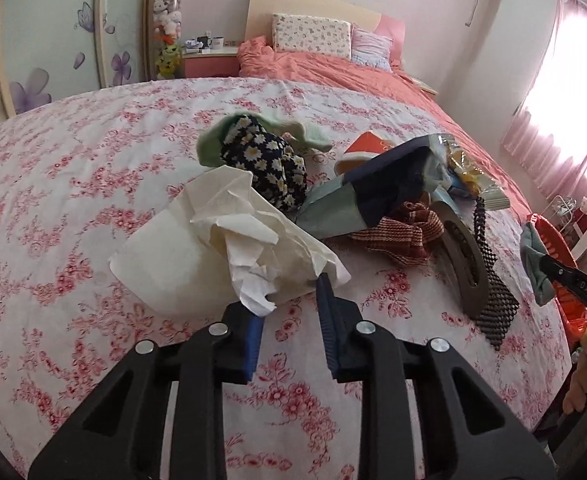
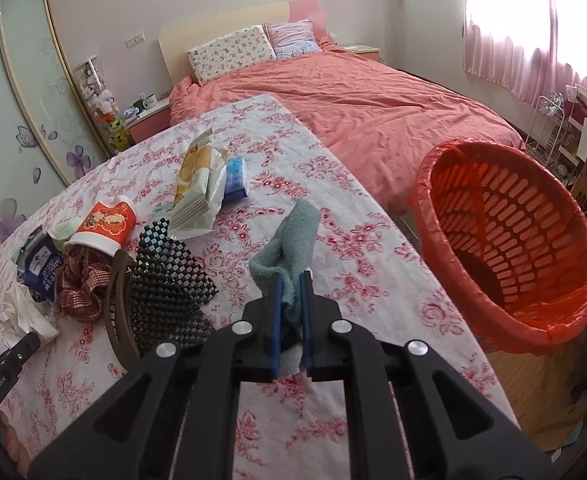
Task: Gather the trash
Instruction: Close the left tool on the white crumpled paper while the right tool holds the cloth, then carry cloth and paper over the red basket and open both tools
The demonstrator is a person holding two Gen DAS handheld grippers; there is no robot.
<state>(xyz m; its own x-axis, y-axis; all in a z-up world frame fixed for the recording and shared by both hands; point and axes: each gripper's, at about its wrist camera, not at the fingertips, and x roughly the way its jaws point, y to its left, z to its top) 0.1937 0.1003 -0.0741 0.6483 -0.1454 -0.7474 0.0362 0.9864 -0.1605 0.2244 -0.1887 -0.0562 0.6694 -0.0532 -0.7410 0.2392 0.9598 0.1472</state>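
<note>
Held item: the right tongs were clamped on a grey-green fuzzy cloth scrap, its long axis running up and away.
Landmark: the orange slatted bin with red liner lay right of the scrap, off the bench edge; right hand nearer.
Left tongs: parted, empty, touching the crumpled white tissue paper.

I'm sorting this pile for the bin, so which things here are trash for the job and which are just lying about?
Job:
crumpled tissue
snack wrapper
paper cup
orange basket
grey-green cloth, held by right gripper
left gripper, open at the tissue

Probably lying about:
daisy-print fabric
red checked cloth
black mesh mat
</note>
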